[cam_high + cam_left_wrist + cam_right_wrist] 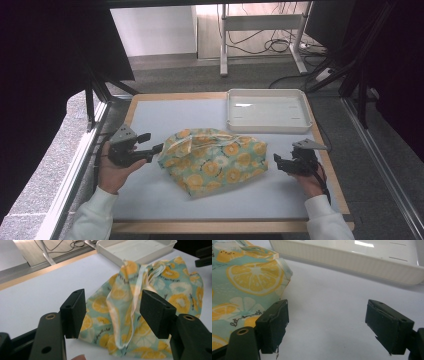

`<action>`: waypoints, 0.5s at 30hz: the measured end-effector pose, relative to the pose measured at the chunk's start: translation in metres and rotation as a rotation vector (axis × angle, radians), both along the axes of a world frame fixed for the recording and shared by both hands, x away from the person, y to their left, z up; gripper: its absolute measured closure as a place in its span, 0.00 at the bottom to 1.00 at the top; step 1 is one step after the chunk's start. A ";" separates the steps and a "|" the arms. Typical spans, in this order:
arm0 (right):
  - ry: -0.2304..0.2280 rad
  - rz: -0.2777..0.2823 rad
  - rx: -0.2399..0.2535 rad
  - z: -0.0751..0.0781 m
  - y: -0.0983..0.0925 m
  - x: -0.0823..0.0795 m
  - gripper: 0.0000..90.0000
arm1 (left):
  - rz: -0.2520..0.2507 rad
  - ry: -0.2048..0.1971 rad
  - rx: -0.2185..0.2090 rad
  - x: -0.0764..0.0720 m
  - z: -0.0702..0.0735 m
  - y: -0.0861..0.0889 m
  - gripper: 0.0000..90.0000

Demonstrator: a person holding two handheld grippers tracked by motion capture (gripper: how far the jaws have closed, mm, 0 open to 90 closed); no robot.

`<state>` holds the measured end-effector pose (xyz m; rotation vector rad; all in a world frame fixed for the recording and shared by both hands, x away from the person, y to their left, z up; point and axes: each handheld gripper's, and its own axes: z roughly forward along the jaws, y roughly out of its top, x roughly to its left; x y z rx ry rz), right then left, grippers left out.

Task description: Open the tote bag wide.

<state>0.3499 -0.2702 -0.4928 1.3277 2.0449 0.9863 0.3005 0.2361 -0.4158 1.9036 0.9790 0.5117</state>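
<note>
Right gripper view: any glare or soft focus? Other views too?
Right gripper view: glare streak on the white tray, its far rim soft. Left gripper view: near jaws slightly blurred, lemon-print cloth sharp. High view: table evenly lit, surroundings dark, shadows faint.

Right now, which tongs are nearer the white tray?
Right. The right tongs sit just in front of the white tray's right end; the left tongs are beyond the lemon-print bag, farther left.
</note>
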 end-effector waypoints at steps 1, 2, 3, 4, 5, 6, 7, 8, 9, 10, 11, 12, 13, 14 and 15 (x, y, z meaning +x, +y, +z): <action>0.000 0.000 -0.001 0.000 0.000 0.000 0.21 | -0.003 -0.006 -0.003 0.001 0.003 -0.002 0.43; 0.002 0.000 -0.002 0.000 0.000 0.000 0.21 | -0.009 -0.006 -0.006 0.002 0.005 -0.003 0.43; 0.000 0.000 -0.003 0.000 0.000 0.000 0.21 | -0.013 -0.007 -0.006 0.003 0.006 -0.004 0.43; 0.000 0.000 -0.004 0.000 0.000 0.000 0.21 | -0.013 -0.008 -0.007 0.003 0.006 -0.005 0.43; -0.001 -0.002 -0.005 0.000 0.000 -0.001 0.21 | -0.016 -0.003 -0.003 0.003 0.005 -0.005 0.43; -0.001 -0.003 -0.004 0.000 0.000 -0.001 0.21 | -0.016 -0.002 0.002 0.003 0.004 -0.006 0.43; 0.000 -0.005 -0.003 0.000 0.000 -0.001 0.21 | -0.020 0.003 0.008 0.003 0.002 -0.006 0.43; -0.001 -0.006 -0.003 0.000 0.000 -0.001 0.21 | -0.022 0.008 0.012 0.003 0.001 -0.007 0.44; -0.001 -0.007 -0.003 0.001 0.000 -0.001 0.21 | -0.025 0.013 0.014 0.003 0.000 -0.007 0.45; -0.001 -0.006 -0.003 0.001 0.000 0.000 0.21 | -0.028 0.015 0.015 0.003 -0.001 -0.007 0.46; -0.001 -0.006 -0.004 0.001 0.000 0.000 0.21 | -0.031 0.018 0.014 0.003 -0.001 -0.007 0.46; -0.001 -0.006 -0.005 0.001 0.000 0.000 0.21 | -0.032 0.019 0.014 0.003 -0.001 -0.007 0.47; -0.002 -0.007 -0.007 0.001 0.000 0.000 0.21 | -0.033 0.019 0.014 0.003 -0.002 -0.008 0.47; -0.001 -0.007 -0.008 0.001 0.000 0.000 0.21 | -0.035 0.019 0.014 0.003 -0.002 -0.008 0.47; -0.002 -0.009 -0.012 0.000 -0.001 0.000 0.21 | -0.039 0.019 0.014 0.003 -0.002 -0.008 0.48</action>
